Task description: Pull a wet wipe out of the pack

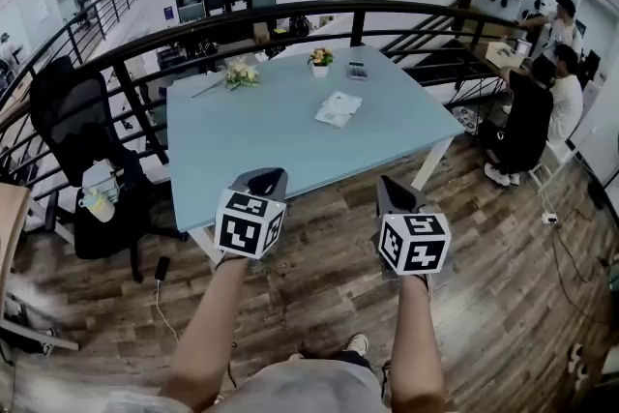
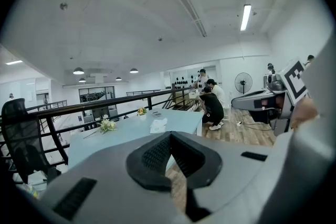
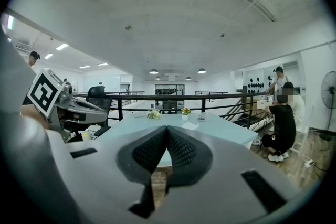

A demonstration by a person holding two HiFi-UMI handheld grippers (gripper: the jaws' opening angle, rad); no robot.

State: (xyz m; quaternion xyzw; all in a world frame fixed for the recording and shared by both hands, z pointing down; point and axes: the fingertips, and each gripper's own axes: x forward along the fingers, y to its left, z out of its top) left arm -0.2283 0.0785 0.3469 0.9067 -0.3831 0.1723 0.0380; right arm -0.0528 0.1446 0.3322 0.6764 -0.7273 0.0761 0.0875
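The wet wipe pack is a white packet with a crumpled wipe on top, lying on the right half of the light-blue table. It shows small in the left gripper view and the right gripper view. Both grippers hang over the wooden floor on my side of the table, well short of the pack. My left gripper points at the table's near edge, its jaws together and empty. My right gripper is beside it, also shut on nothing.
On the far side of the table lie a flower bunch, a small flower pot and a calculator-like device. A black office chair stands left of the table. A black railing runs behind. People are at the right.
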